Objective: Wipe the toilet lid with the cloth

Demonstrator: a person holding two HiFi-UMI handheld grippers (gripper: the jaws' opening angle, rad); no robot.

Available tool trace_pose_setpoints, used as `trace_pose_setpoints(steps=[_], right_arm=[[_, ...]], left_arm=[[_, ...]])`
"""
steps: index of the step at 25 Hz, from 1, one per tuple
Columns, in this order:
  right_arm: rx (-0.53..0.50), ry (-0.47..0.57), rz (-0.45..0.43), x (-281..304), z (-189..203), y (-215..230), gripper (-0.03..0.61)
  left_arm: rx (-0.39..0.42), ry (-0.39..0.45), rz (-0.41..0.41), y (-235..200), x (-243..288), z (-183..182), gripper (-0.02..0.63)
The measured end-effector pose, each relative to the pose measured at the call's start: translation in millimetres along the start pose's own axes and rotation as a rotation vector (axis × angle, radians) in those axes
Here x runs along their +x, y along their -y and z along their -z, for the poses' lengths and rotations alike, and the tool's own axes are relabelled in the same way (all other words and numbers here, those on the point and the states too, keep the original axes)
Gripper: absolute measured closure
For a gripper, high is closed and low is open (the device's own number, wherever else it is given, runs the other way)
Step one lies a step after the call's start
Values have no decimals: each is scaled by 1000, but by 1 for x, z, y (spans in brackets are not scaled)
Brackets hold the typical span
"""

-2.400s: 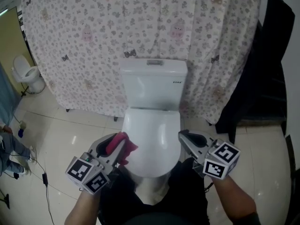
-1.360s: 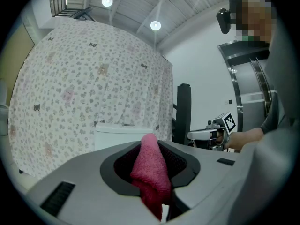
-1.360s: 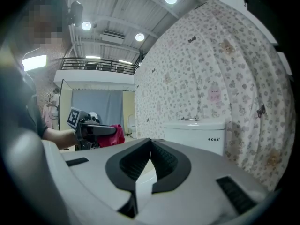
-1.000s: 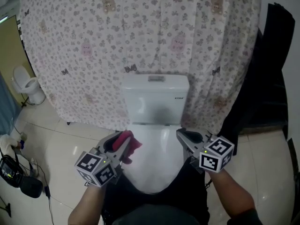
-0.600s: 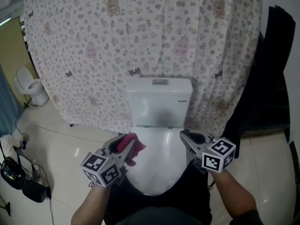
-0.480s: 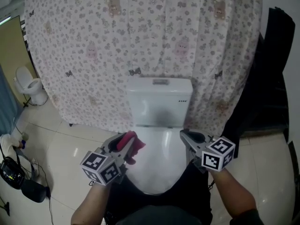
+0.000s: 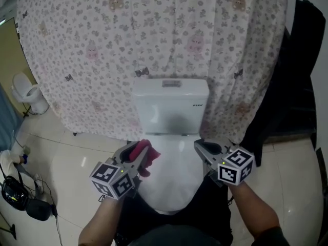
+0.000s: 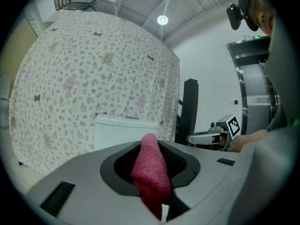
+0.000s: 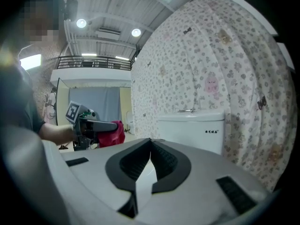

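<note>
The white toilet has its lid [image 7: 171,181] down, below the tank [image 7: 170,104]. My left gripper [image 7: 143,147] is shut on a pink cloth [image 7: 146,156] that it holds just above the lid's left side; whether the cloth touches the lid I cannot tell. In the left gripper view the cloth [image 8: 151,170] bulges up between the jaws, with the tank [image 8: 123,131] ahead. My right gripper [image 7: 199,145] hovers at the lid's right side, shut and holding nothing. In the right gripper view the jaw tips [image 9: 149,143] meet, and the cloth [image 9: 112,134] shows at the left.
A flower-print curtain [image 7: 154,40] hangs behind the toilet. Dark fabric [image 7: 287,81] hangs at the right. A second small toilet [image 7: 26,90] stands far left. A dark bag and cables [image 7: 20,201] lie on the tiled floor at the left. The person's dark trousers [image 7: 169,224] stand against the bowl's front.
The cloth stays gripped in the left gripper. Both grippers now sit a little further back over the lid than 2.4 s ago; the head view has shifted slightly.
</note>
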State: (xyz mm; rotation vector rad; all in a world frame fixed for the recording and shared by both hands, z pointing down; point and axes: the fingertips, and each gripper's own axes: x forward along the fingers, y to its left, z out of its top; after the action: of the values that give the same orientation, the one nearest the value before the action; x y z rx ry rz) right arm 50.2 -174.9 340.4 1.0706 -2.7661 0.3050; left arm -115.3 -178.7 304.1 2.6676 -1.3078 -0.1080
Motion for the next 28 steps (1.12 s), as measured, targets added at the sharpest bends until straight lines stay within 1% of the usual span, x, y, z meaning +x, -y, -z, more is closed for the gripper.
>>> trace_pose_setpoints(steps=[4, 9, 15, 21, 26, 28], right_arm=[[26, -24, 13, 12, 14, 20, 572], [92, -53, 30, 18, 36, 32, 572], [106, -95, 30, 34, 59, 53, 574], [143, -132, 46, 55, 88, 77, 572], [173, -181, 48, 75, 116, 88, 572], [182, -198, 52, 82, 126, 91, 572]], left_arm=[[-8, -32, -8, -13, 34, 19, 499], [-47, -119, -12, -29, 66, 64, 499], [-58, -192, -37, -53, 103, 116, 499], [-83, -246, -27, -57, 123, 154, 499], [-94, -297, -57, -66, 133, 182, 499], [-103, -313, -56, -66, 137, 190, 499]])
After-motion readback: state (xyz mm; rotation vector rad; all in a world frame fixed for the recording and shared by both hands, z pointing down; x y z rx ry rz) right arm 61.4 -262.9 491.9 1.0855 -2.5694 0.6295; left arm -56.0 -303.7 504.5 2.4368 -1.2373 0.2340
